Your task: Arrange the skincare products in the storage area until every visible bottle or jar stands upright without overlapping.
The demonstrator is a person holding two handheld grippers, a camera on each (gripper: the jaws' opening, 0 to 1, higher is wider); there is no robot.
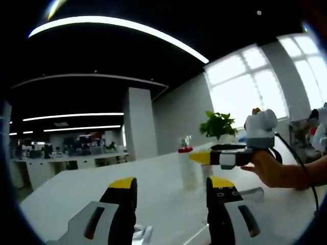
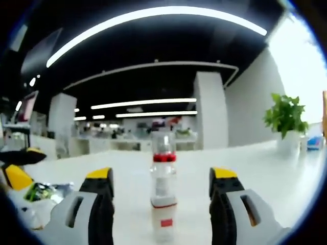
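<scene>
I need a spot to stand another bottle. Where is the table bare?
Bare white table runs from the clear bottle toward the potted plant. Crowded: items heaped by the left claw. The right claw straddles the bottle, open.

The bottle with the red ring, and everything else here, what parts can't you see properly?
- Bottle: its label is too blurred to read in the right gripper view, and its foot is cut off by the bottom edge.
- The same bottle in the left gripper view: the right gripper covers its middle.
- Crumpled packets: blurred, partly behind the right gripper's own jaw.
- Plant: its pot washes out in window glare.
</scene>
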